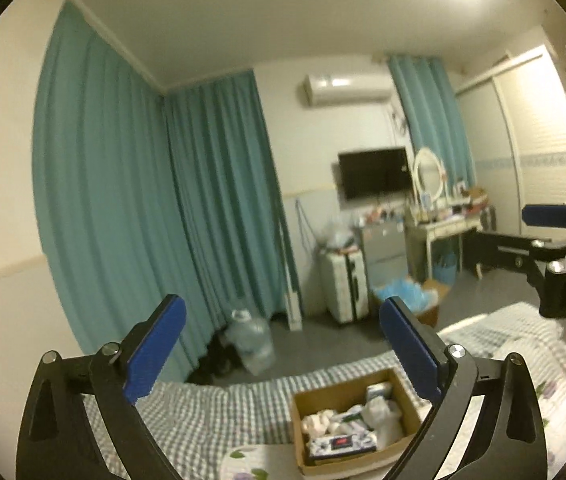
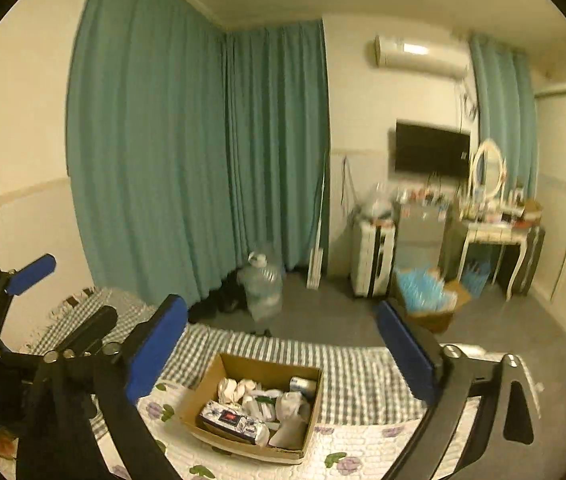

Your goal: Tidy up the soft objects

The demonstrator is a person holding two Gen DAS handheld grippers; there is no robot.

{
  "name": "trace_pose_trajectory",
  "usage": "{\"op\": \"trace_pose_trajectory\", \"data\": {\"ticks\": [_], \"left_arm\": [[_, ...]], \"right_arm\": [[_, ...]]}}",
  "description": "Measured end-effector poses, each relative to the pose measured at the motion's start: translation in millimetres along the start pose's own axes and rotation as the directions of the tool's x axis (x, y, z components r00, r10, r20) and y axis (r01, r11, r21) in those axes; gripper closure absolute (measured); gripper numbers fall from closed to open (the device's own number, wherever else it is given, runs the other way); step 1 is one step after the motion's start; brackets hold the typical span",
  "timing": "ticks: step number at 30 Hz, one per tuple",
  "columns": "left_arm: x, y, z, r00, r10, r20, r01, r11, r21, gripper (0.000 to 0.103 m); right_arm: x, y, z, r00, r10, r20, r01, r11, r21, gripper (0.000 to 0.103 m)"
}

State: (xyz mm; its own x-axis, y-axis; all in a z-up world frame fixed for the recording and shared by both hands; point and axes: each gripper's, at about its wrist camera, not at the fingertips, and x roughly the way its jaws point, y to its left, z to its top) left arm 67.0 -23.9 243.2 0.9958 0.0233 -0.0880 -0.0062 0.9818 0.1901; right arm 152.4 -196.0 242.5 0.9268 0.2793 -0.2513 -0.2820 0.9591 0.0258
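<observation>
Both wrist cameras look across a bed [image 2: 359, 372] covered with a grey checked blanket and a white quilt printed with purple flowers. On the bed sits an open cardboard box [image 2: 219, 376] holding soft things: a patterned tissue pack [image 2: 232, 421] at its near edge, pale rolled bundles that may be socks or small cloths [image 2: 235, 389], and white wrapped packets [image 2: 289, 406].

The left hand-held gripper [image 1: 279, 344] has its blue-padded fingers spread wide with nothing between them. The right hand-held gripper [image 2: 281, 344] is likewise spread wide and empty. Each shows at the edge of the other's view, so they hang side by side above the bed.

The box lies below and slightly ahead of both grippers, well apart from the pads; neither touches it or its contents.

The step in hand appears to be an approach toward the box. To do it well, bring one gripper down over a single item, line the pads along its narrower sides, and close gently, since soft goods crush and slip. The other gripper might steady the light box by its wall.

Beyond the bed are teal curtains [image 2: 155, 140], a large water bottle [image 2: 263, 284] on the floor and a dressing table [image 2: 495, 236].
</observation>
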Motion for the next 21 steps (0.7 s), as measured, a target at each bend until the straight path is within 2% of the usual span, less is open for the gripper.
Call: {"op": "trace_pose_trajectory", "data": {"ticks": [3,7,11,15,18,21], "left_arm": [[-33,2,1,0.998,0.039,0.043,-0.039,0.999,0.004,0.003],[-55,0,-15,0.994,0.077,0.076,-0.080,0.996,0.035,0.003],[-65,0,-41,0.996,0.039,0.086,-0.041,0.999,0.012,0.002],[-58,-5,-78,0.999,0.029,0.046,-0.028,0.999,-0.022,0.002],[-51,-10,-107,1.000,-0.017,0.000,0.017,0.998,-0.055,0.002],[-34,-21,-136,0.999,-0.009,-0.031,0.008,0.999,-0.048,0.002]], "right_arm": [[-43,14,8,0.999,-0.015,0.037,0.016,0.999,-0.028,0.002],[-94,26,2,0.996,-0.012,0.085,0.016,0.998,-0.056,0.001],[-125,32,-22,0.989,0.009,0.145,0.000,0.998,-0.057,0.001],[-129,29,-56,0.982,0.013,0.187,-0.001,0.998,-0.064,0.001],[-117,24,-87,0.974,0.001,0.228,0.009,0.999,-0.043,0.001],[-87,17,-121,0.982,0.021,0.189,-0.016,0.999,-0.029,0.001]]}}
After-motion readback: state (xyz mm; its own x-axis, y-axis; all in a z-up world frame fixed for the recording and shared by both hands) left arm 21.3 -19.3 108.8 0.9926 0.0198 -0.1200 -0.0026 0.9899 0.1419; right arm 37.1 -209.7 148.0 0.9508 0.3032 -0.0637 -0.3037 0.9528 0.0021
